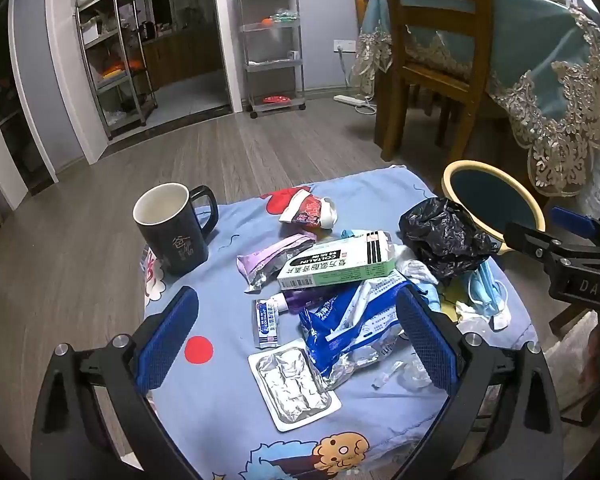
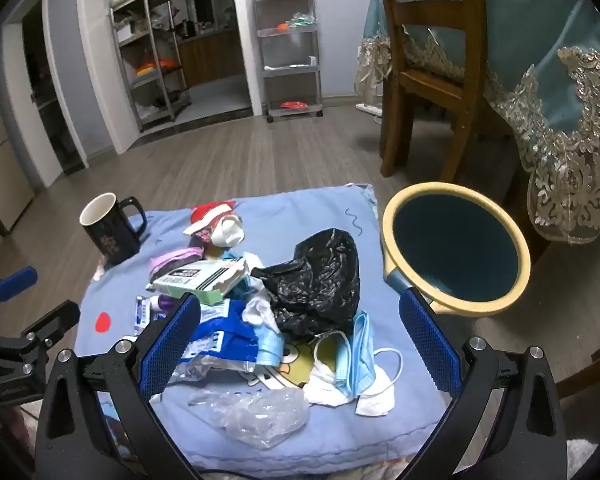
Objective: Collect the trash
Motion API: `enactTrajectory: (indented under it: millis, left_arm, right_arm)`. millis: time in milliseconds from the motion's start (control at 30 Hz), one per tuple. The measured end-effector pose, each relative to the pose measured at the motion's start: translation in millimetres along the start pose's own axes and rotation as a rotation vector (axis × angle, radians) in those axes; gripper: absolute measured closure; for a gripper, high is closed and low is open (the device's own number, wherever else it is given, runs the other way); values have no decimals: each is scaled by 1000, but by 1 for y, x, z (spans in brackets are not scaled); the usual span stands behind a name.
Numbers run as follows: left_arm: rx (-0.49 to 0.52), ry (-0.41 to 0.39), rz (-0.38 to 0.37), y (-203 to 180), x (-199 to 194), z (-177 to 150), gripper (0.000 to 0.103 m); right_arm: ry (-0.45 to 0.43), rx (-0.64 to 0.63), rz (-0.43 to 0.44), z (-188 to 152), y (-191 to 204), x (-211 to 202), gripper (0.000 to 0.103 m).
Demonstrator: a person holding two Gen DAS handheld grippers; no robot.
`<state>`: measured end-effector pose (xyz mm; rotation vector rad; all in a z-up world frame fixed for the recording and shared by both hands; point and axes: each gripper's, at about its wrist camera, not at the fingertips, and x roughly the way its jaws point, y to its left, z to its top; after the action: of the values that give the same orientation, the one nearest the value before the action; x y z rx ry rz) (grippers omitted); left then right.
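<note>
A heap of trash lies on a blue cartoon cloth: a crumpled black bag, a white-and-green medicine box, a blue-and-white foil bag, a foil blister pack, a purple wrapper and a red wrapper. Blue face masks and clear plastic lie nearest the right gripper. My left gripper hovers open above the foil bag. My right gripper hovers open above the black bag and masks. Neither holds anything.
A round bin with a cream rim stands right of the cloth. A black mug sits at the cloth's far left. Behind are a wooden chair, a table with a teal lace cloth, and shelving carts.
</note>
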<state>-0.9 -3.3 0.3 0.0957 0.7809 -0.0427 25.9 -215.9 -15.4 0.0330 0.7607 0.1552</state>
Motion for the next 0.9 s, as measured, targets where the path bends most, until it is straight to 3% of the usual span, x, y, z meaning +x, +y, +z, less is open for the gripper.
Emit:
enactTrajectory:
  millis: [900]
  left_arm:
    - [1,-3,2,0,4,-3,6]
  right_arm:
    - [4,0,-2,-2,2,5,4]
